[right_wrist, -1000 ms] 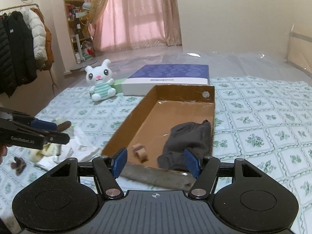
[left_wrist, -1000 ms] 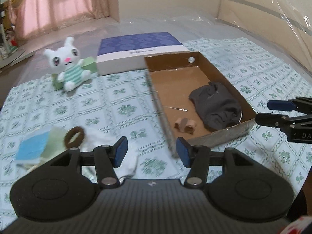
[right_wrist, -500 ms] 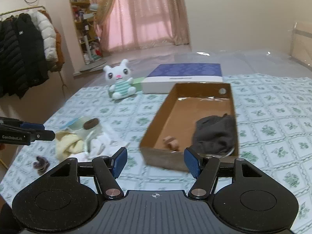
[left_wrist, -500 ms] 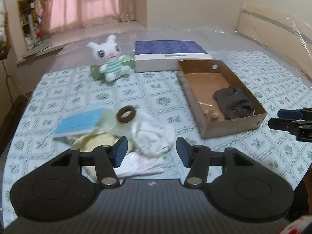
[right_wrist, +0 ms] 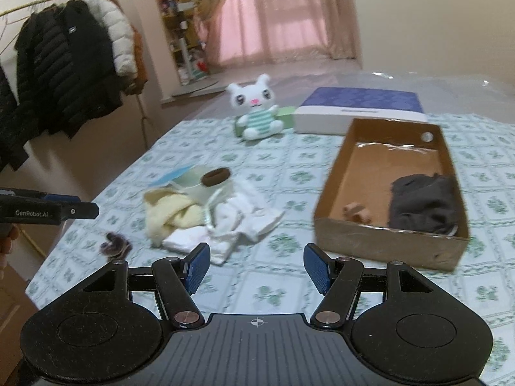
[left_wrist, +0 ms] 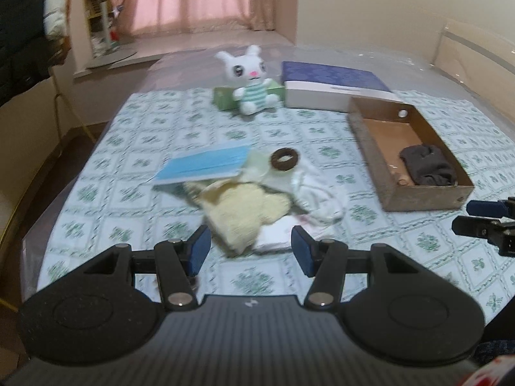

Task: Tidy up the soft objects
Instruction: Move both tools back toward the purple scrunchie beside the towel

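While the pile of soft things (left_wrist: 257, 199) lies heaped mid-cloth, a yellow towel (left_wrist: 244, 215) sits at its front, white cloths (left_wrist: 318, 199) right of it, a blue face mask (left_wrist: 206, 164) behind, and a brown hair tie (left_wrist: 284, 159) perched on top. Right of the heap, the cardboard box (left_wrist: 425, 197) already holds a dark grey garment (left_wrist: 426, 164). Left gripper (left_wrist: 251, 251) hovers before the towel, jaws apart, nothing between them. Right gripper (right_wrist: 257, 267) likewise gapes empty, above bare tablecloth (right_wrist: 289, 173). A plush rabbit (left_wrist: 252, 83) sits at the back.
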A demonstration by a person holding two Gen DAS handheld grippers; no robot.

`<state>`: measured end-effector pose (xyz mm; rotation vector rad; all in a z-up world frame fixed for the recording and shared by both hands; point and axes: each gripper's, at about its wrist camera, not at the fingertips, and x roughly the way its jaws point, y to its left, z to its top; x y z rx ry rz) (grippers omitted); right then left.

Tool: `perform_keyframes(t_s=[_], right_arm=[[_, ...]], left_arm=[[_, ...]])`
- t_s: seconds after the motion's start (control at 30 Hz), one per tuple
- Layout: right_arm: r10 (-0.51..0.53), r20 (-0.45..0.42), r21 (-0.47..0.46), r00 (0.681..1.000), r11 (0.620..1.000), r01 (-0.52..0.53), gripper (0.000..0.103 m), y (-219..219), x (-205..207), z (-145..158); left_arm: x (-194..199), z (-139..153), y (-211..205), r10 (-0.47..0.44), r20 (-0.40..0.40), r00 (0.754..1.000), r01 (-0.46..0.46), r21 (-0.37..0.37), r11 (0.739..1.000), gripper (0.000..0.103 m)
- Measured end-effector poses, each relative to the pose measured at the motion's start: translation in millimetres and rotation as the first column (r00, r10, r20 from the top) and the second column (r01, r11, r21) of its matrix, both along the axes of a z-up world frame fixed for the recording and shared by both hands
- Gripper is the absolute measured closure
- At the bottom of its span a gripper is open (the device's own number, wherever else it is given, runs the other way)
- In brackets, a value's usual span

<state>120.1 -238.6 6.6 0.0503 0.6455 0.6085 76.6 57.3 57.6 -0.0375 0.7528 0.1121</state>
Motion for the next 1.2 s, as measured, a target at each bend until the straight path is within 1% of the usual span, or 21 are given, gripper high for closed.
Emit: perform_keyframes(t_s=[0.2,0.23,0.27,0.3,0.43,0.57,0.8,1.2], right_arm=[[0.072,-0.015,0.000,0.997,0.997,-0.072,0.039,31.2,-2.7,-5.8],[0.084,-0.014,-0.001,0.996,0.996,-0.084,0.039,36.8,-2.6,-6.3],[0.095,-0.014,-0.002,0.995,0.995,-0.095,0.039,42.2,-2.6,-7.0],[0.109,-0.015,-0.001,0.994,0.994,-0.109,0.039,47.4,-2.1,-7.8],[0.150,-0.015,0.003,0.989,0.989,-0.150,0.039,66.5,1.4,-10.8],[0.177,-0.013,-0.004,0.984,0.984,-0.177,0.039,85.2,6.2,-15.0],[0.206,-0.020,-0.012,0.978,0.978,-0.206,0.039,108.3,16.2,-24.4],[0.199,-0.046,-0.032,0.979,0.979,-0.201,0.039,129.4,43.1,-42.2]], left_arm=[[-15.2,-4.2,24.0,0.072,-0.015,0.997,-0.072,0.002,0.997,0.050],[-17.4,-5.1,27.3,0.084,-0.017,0.996,-0.084,0.005,0.996,0.050],[-19.5,-6.5,30.8,0.093,-0.018,0.996,-0.092,0.006,0.996,0.047],[-22.1,-8.1,33.1,0.099,-0.019,0.995,-0.099,0.005,0.995,0.045],[-27.7,-15.4,40.9,0.114,-0.018,0.993,-0.114,0.011,0.993,0.045],[-29.3,-26.6,48.2,0.131,-0.038,0.991,-0.131,0.002,0.991,0.045],[-22.3,-48.3,59.6,0.156,-0.067,0.985,-0.157,0.000,0.988,0.045],[12.5,-88.9,68.0,0.154,-0.117,0.981,-0.155,-0.003,0.988,0.045]])
